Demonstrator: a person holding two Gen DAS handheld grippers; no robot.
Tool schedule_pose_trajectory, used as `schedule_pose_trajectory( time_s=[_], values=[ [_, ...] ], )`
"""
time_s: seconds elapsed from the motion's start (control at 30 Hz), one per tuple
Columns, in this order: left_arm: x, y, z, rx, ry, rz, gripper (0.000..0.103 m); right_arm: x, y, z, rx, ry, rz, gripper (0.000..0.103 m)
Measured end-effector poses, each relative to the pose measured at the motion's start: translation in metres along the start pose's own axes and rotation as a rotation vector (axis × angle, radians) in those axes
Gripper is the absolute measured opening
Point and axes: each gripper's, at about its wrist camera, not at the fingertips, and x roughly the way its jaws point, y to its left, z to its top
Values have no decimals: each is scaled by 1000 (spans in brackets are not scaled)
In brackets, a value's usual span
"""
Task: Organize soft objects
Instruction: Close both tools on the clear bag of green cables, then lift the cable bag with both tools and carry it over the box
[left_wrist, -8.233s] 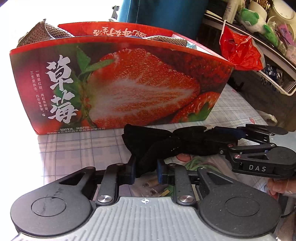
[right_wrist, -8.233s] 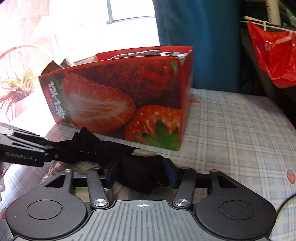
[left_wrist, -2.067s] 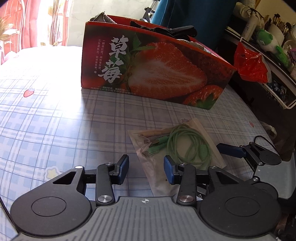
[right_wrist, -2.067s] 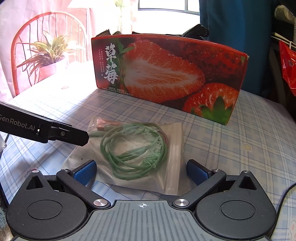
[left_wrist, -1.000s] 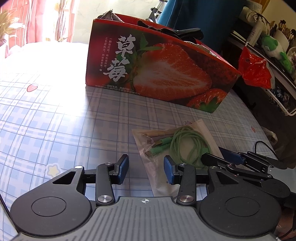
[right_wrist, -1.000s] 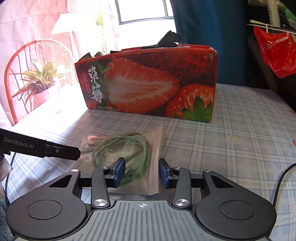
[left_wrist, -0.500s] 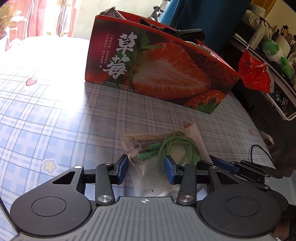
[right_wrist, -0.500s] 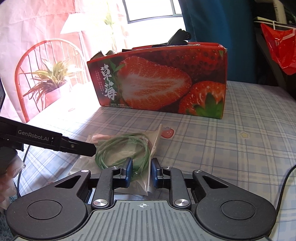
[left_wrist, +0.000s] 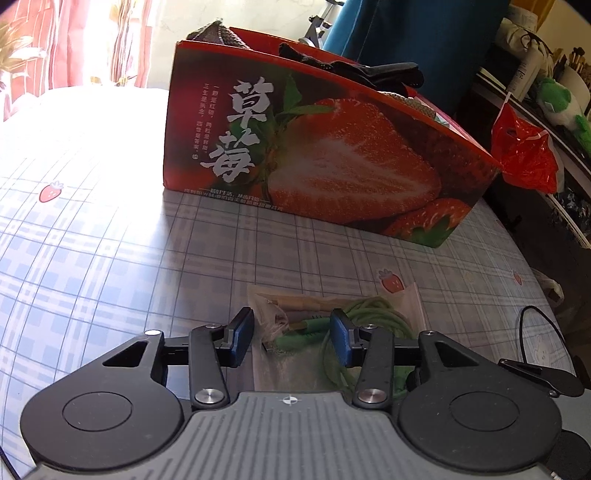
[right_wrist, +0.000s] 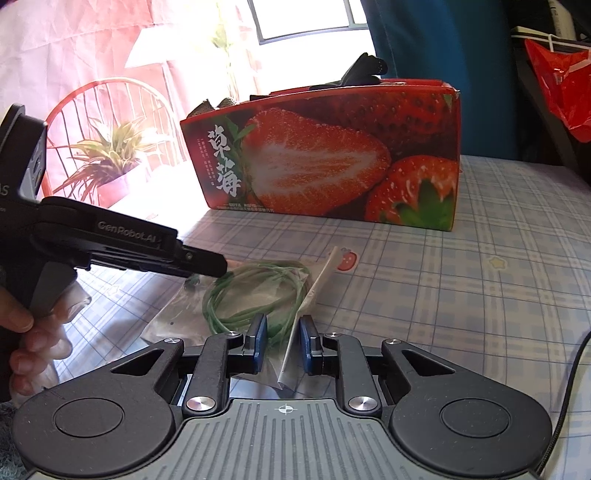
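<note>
A clear plastic bag (right_wrist: 236, 295) with a coiled green cable (left_wrist: 373, 314) lies on the checked tablecloth in front of the red strawberry box (left_wrist: 332, 147). My right gripper (right_wrist: 283, 339) is shut on the bag's near right edge, which stands folded up between the blue pads. My left gripper (left_wrist: 291, 336) straddles the bag's other end; its jaws are opening and the pads do not press on the bag. In the right wrist view the left gripper (right_wrist: 218, 267) comes in from the left over the bag. Black cloth (left_wrist: 369, 70) and a brown knitted piece (left_wrist: 218, 35) stick out of the box.
A red plastic bag (left_wrist: 524, 155) hangs by a cluttered shelf with a green plush toy (left_wrist: 554, 99) at the right. A red chair with a potted plant (right_wrist: 110, 147) stands beyond the table's left side. A black cord (left_wrist: 532, 332) runs at the right edge.
The right jaws closed on the bag's edge and the edge rose off the cloth. The left gripper slid over the bag's other end and its jaws widened.
</note>
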Motion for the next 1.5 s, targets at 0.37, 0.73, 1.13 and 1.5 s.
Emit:
schedule_pose_trajectory(
  time_s=[0.37,0.73,1.13,1.5],
  values=[
    [4,-12,-2,61,16,-32,47,1,-2,-1,23,1,13,19],
    [-11,-1,-9,28,-38,-36,20,-3,-4,0,35,-30,-7,6],
    [-25,3,-7,23,-87,-70,15,-8,-8,2,45,-71,-14,4],
    [-51,-4,18,49,-193,-111,15,-26,-8,26,44,-172,-3,4]
  ],
)
